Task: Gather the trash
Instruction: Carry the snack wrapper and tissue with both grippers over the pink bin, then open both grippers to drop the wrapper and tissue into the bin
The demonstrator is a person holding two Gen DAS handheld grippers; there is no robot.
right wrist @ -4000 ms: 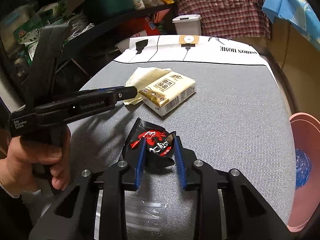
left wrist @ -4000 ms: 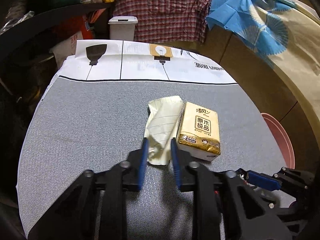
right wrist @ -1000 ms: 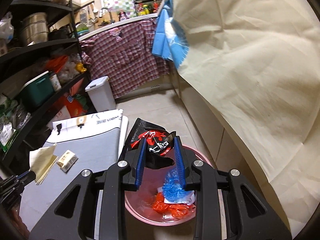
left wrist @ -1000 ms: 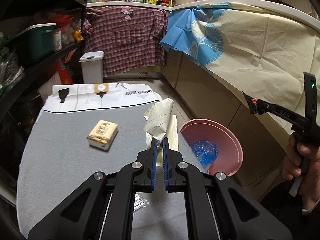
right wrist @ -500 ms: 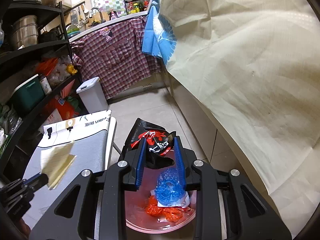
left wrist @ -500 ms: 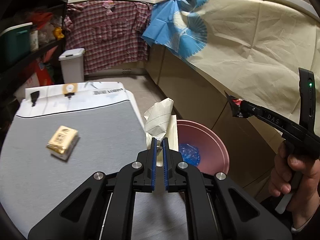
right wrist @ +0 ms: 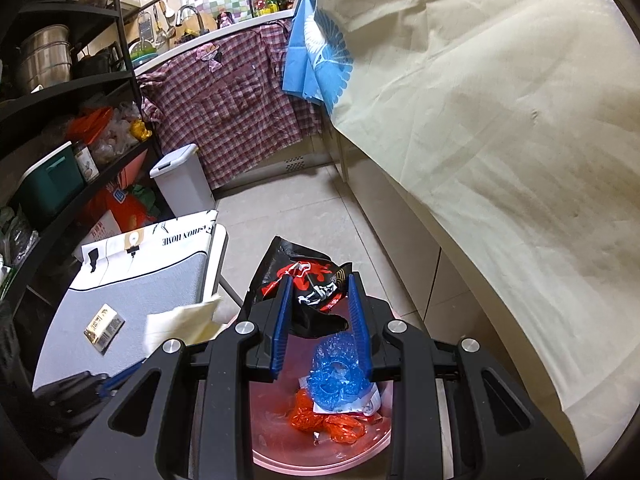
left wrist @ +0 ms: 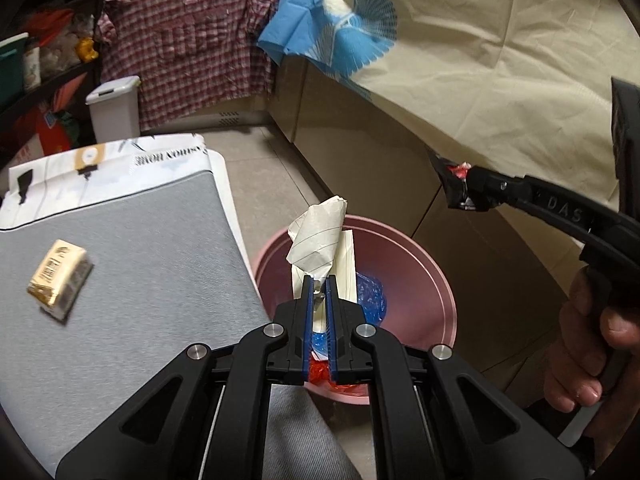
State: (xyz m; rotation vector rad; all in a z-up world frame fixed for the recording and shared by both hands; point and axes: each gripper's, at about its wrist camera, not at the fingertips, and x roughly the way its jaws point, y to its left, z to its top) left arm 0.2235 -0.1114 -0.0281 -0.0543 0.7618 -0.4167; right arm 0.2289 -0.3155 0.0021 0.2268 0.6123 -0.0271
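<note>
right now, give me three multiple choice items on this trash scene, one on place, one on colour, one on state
1. Where is the tissue pack?
A. on the grey table
B. in the bin
C. on the floor

2. What colour is the bin?
A. green
B. pink
C. white

3. What does the left gripper hold?
A. nothing
B. a black wrapper
C. lined paper

Answers: 1 A, it lies on the grey table top; 2 B, its rim is pink; 3 C, its jaws are shut on the paper.

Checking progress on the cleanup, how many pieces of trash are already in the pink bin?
3 visible in the pink bin: a blue crumpled plastic, an orange-red plastic bag, and white paper beneath them. More may be hidden underneath.
</note>
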